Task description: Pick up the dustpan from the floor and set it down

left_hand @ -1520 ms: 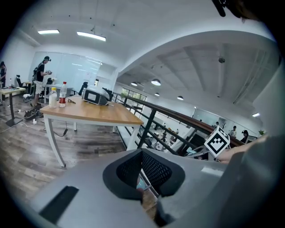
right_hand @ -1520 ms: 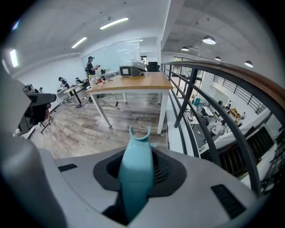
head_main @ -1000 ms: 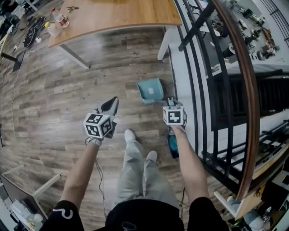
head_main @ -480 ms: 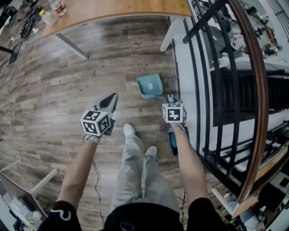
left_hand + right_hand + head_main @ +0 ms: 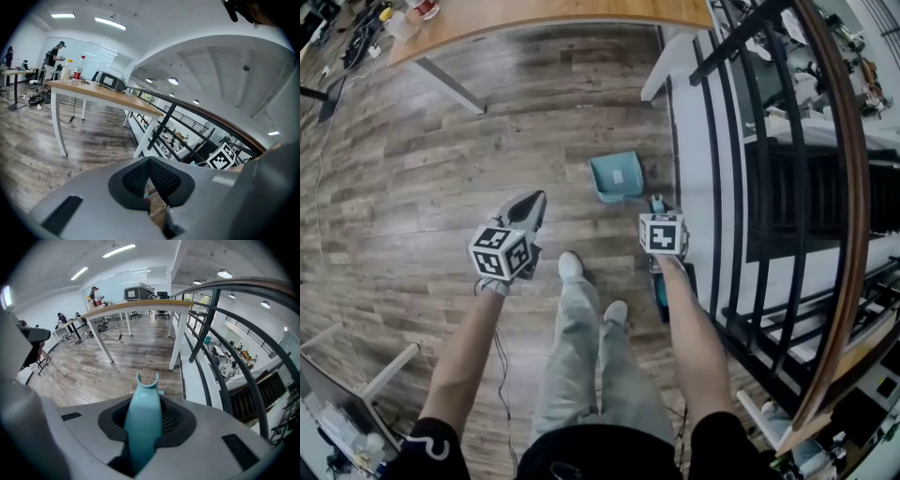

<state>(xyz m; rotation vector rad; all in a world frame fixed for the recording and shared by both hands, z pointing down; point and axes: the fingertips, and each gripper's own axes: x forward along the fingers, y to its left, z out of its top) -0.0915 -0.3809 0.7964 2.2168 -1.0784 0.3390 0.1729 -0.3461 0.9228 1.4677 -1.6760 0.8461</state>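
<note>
The teal dustpan is low over the wood floor, just ahead of my right gripper; I cannot tell whether it touches the boards. Its long teal handle runs through that gripper's jaws, which are shut on it. The handle's forked end sticks out past the fingertips, and its other end trails back under the forearm. My left gripper hangs to the left at about the same height. In the left gripper view its pads meet at the tip with nothing between them.
A wooden table on white legs stands ahead. A black railing with a wooden handrail runs down the right side behind a white ledge. The person's shoes are between the grippers. People stand far off.
Both grippers have sunk a little, the right one still gripping the handle. The dustpan has stayed just ahead of it. The table has slid toward the top of the head view.
</note>
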